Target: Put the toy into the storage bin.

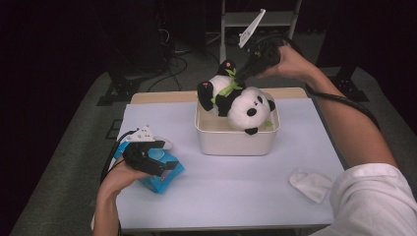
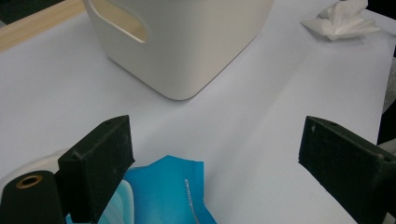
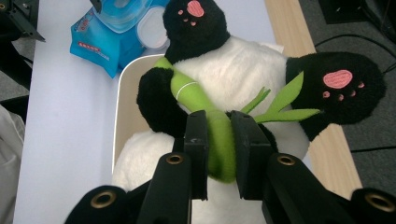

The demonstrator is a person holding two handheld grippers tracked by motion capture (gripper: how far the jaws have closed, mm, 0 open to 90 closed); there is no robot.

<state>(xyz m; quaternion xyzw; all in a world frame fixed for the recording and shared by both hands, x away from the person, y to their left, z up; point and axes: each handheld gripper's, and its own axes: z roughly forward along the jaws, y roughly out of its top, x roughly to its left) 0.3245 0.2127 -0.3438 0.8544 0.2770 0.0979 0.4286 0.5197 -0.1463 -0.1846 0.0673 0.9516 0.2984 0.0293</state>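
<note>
A black-and-white panda plush [image 1: 246,105] lies partly inside a cream bin [image 1: 236,142] at the table's middle, paws up. It hugs a green bamboo stalk [image 3: 187,93]. My right gripper [image 3: 219,135] comes in from the far right [image 1: 236,73] and is shut on that stalk, both pads pressing its sides. At the left, my left gripper [image 1: 164,160] hovers over a blue wipes pack [image 1: 169,172]. Its jaws stand wide open [image 2: 215,149], with the pack's corner [image 2: 163,191] below the left jaw and nothing between them.
A crumpled white tissue [image 1: 310,183] lies near the front right of the white table cover. The bin's handle slot faces the left gripper [image 2: 187,42]. A wooden table edge [image 1: 162,97] runs along the back; beyond it are stands and cables on the floor.
</note>
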